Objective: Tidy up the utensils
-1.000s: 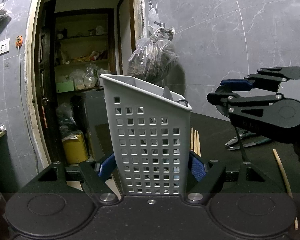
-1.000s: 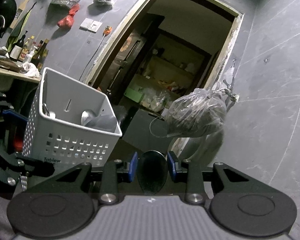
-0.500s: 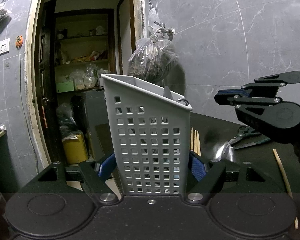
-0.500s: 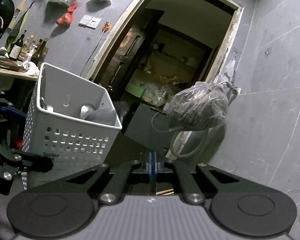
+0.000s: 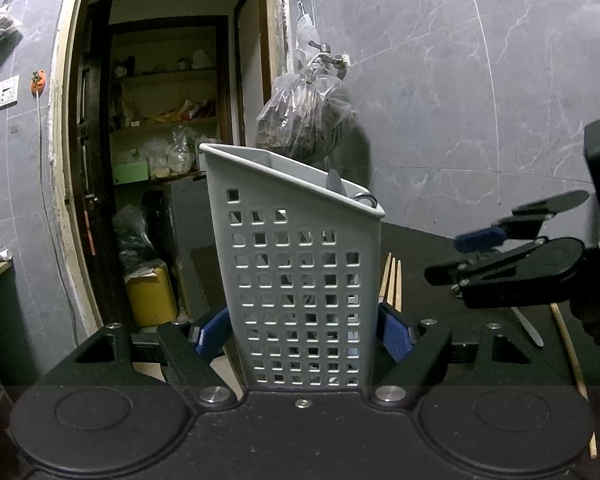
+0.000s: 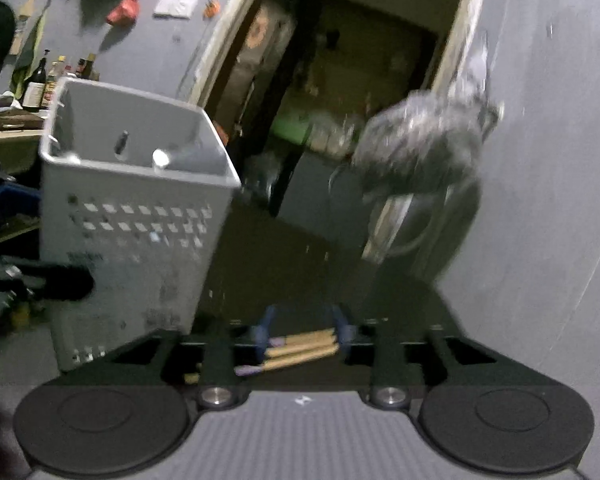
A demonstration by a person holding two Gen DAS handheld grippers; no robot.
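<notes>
The left gripper (image 5: 303,330) was clenched on the grey perforated utensil basket (image 5: 300,288), its blue pads (image 5: 394,338) pressed against the two side walls near the base. The basket stood upright straight ahead of this gripper, its slanted rim highest on the far left; utensil tips (image 5: 334,182) showed above the lower, right end of the rim.

To the right of the left gripper and beyond it, the right gripper (image 5: 466,254) hung above the dark countertop (image 5: 420,248), its jaws opening. In the blurred right wrist view nothing was pressed between its pads; wooden chopsticks (image 6: 300,346) lay on the countertop just under and between the right gripper's fingers (image 6: 266,328), slanting from lower left to upper right.

Three chopsticks (image 5: 392,280) lay just right of the basket, beyond the left gripper's right finger. Further right, a metal utensil handle (image 5: 528,326) and another single chopstick (image 5: 572,356) lay beneath the right gripper.
</notes>
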